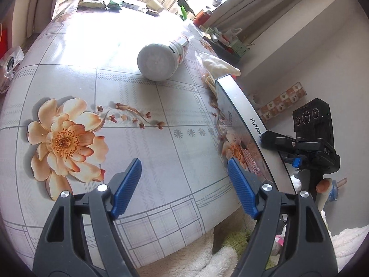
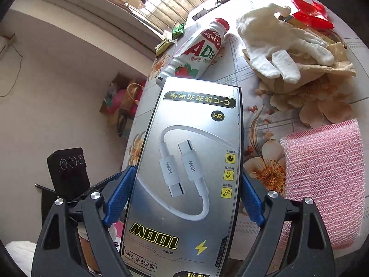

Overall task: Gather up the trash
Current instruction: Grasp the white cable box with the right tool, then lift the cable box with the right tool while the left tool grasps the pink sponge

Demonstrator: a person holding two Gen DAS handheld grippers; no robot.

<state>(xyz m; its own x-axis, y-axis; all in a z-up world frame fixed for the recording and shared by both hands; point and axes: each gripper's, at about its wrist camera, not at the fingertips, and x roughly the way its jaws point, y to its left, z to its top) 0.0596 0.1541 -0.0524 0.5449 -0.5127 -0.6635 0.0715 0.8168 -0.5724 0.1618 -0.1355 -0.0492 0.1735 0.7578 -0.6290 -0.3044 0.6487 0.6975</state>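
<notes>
While the right gripper (image 2: 184, 198) sits clamped on the cable box (image 2: 184, 173), raised on edge over the table (image 1: 138, 138), the left gripper (image 1: 184, 187) hangs empty, jaws apart. Judged early stage: one item in hand. Left to collect: AD milk bottle (image 2: 198, 50) on its side, red wrapper (image 2: 309, 13), white glove (image 2: 283, 46), pink sponge (image 2: 322, 180). No bin visible.

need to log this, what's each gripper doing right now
Left gripper: open, holding nothing.
Right gripper: closed on the cable box.
</notes>
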